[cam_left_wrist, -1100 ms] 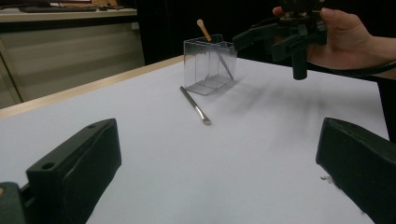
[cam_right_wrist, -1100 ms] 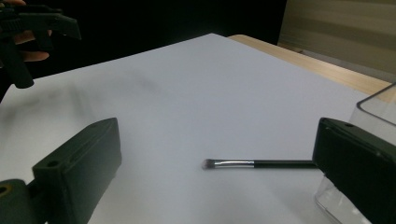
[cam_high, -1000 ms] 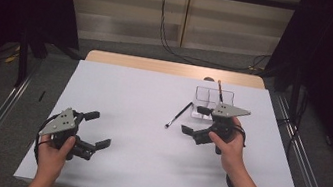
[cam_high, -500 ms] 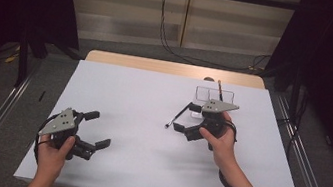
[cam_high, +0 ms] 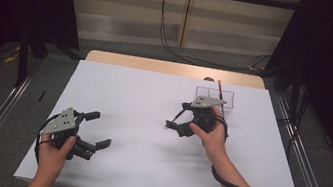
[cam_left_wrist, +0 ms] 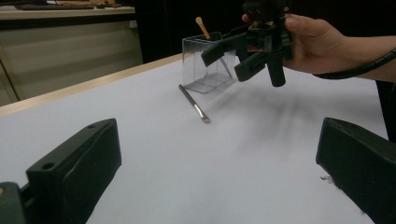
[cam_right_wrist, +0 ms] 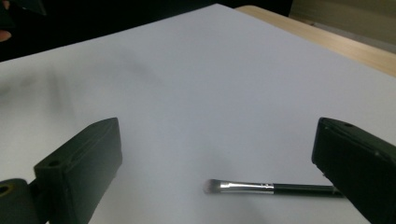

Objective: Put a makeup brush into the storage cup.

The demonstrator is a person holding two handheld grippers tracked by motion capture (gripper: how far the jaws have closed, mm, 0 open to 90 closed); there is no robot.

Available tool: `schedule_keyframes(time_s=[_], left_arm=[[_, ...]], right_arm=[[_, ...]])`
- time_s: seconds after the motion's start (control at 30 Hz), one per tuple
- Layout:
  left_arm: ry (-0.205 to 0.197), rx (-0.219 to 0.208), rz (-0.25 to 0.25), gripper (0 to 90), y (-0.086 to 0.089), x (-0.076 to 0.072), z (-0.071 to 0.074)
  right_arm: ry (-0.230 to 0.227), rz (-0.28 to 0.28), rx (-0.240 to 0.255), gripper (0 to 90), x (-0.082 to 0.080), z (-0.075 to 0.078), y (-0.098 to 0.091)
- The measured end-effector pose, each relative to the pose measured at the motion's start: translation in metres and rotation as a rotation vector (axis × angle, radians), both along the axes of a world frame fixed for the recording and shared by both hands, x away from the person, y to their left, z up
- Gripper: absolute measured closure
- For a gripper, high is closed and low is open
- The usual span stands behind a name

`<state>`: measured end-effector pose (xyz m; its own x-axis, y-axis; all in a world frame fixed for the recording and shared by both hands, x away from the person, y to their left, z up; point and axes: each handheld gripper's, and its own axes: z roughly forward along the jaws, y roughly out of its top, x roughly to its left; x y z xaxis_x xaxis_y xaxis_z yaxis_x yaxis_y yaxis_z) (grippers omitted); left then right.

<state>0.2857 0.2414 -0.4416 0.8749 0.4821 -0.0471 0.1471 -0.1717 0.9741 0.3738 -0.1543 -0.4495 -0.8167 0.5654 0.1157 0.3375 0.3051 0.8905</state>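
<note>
Right gripper has slid left and nearer across the sheet over the last second, from beside the clear box to right over the brush; left gripper hasn't budged. Looks like a pickup of the brush is about to start, grasp not yet made.

High view: right gripper's fingers spread wide, brush tip poking out just left of them, handle running back under the tool. Clear box sits just behind the right hand with a wooden stick standing in it. Left gripper rests near the front left edge, fingers wide, nothing between them.

Left gripper view: own fingers wide apart, bare sheet between. Beyond them the brush lies flat, bristle end nearer, and the right gripper hangs above its far end, apart from it. Clear box behind, stick leaning in it.

Right gripper view: fingers wide; brush lies flat between them, closer to the right-hand finger, handle running under it, bristles pointing to the left finger. No contact.

Surface: white sheet over a light wood table, flat, matte. Room: dark curtains both sides, pale back wall, cables hanging, grey floor with metal rails.
</note>
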Motion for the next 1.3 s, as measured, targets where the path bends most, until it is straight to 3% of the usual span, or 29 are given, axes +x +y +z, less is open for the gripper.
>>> schedule_keyframes(time_s=[0.2, 0.43, 0.7, 0.77, 1.03, 1.3], left_arm=[[0.003, 0.000, -0.010, 0.0, -0.001, 0.000, 0.000], [0.002, -0.004, -0.013, 0.0, -0.001, 0.001, 0.000], [0.006, -0.011, -0.017, 0.0, -0.002, 0.001, 0.000], [0.007, 0.001, -0.023, 0.0, -0.002, 0.002, -0.001], [0.013, 0.000, -0.029, 0.0, -0.004, 0.002, -0.001], [0.016, 0.004, -0.041, 0.0, -0.006, 0.001, -0.002]], right_arm=[[0.102, -0.030, -0.101, 0.9, 0.009, -0.006, 0.013], [0.137, -0.064, -0.170, 1.1, 0.013, -0.007, 0.024], [0.200, -0.099, -0.213, 3.4, 0.020, -0.008, 0.032], [0.228, -0.132, -0.233, 4.1, 0.021, -0.009, 0.032], [0.318, -0.208, -0.236, 9.3, 0.028, -0.016, 0.028], [0.341, -0.236, -0.271, 17.6, 0.030, -0.020, 0.030]])
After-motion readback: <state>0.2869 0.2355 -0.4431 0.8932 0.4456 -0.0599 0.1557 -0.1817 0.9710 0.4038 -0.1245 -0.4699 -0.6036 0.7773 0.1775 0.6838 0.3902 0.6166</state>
